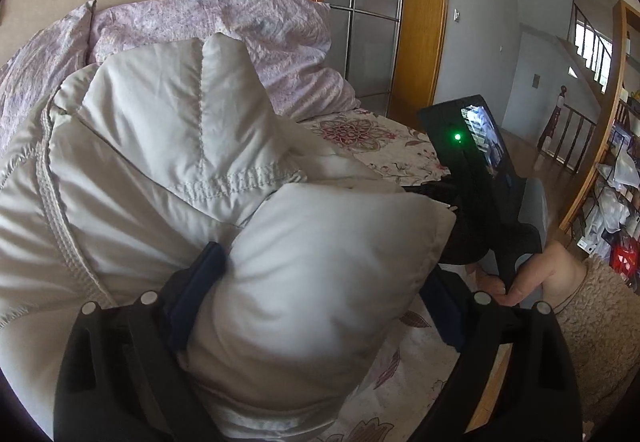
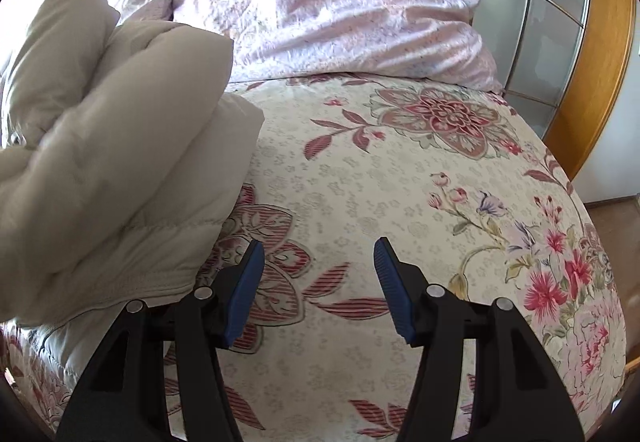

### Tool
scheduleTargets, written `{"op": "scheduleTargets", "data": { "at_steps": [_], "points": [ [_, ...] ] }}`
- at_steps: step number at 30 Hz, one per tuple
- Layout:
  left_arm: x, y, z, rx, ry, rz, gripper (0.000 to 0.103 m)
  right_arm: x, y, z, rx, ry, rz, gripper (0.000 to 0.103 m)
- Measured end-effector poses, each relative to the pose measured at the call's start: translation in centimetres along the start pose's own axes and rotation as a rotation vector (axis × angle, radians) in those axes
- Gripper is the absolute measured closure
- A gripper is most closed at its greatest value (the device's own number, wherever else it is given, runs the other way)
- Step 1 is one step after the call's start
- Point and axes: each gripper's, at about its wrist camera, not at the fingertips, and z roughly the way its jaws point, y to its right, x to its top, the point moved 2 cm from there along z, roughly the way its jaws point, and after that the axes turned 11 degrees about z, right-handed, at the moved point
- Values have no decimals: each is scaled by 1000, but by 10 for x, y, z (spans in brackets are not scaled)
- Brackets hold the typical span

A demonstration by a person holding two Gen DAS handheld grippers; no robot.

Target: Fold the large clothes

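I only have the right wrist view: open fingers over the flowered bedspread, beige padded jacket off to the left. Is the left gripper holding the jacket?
Observer: Yes. The left gripper has its fingers around a puffy fold of the jacket.
Operator: Where is my right gripper relative to it?
Observer: In the left wrist view, the right gripper sits just past that fold, on its right, with a green light lit on its body.
Operator: Anything beyond the bed on that side?
Observer: A wooden railing and a cluttered shelf stand past the bedspread.
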Motion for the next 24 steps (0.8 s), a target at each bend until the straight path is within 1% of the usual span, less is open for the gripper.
{"op": "scheduleTargets", "data": {
  "at_steps": [3, 5, 7, 10, 17, 21, 24],
  "points": [
    [4, 0, 14, -12, -17, -5, 8, 0, 4, 2, -11, -4, 6, 44],
    [6, 0, 23, 4, -28, 10, 6, 1, 7, 3, -18, -7, 15, 44],
    [7, 5, 21, 34, -31, 38, 6, 1, 9, 4, -21, -10, 25, 44],
    [7, 13, 5, 50, -11, 71, 4, 1, 11, 5, -22, -13, 32, 43],
    [17, 20, -45, 34, 65, 127, 3, 1, 15, 4, -25, -12, 53, 42],
    [24, 11, -76, 33, 121, 99, 3, 0, 16, 4, -30, -15, 61, 42],
    [27, -1, -91, 68, 137, 68, 2, 0, 16, 4, -33, -17, 61, 42]
  ]
}}
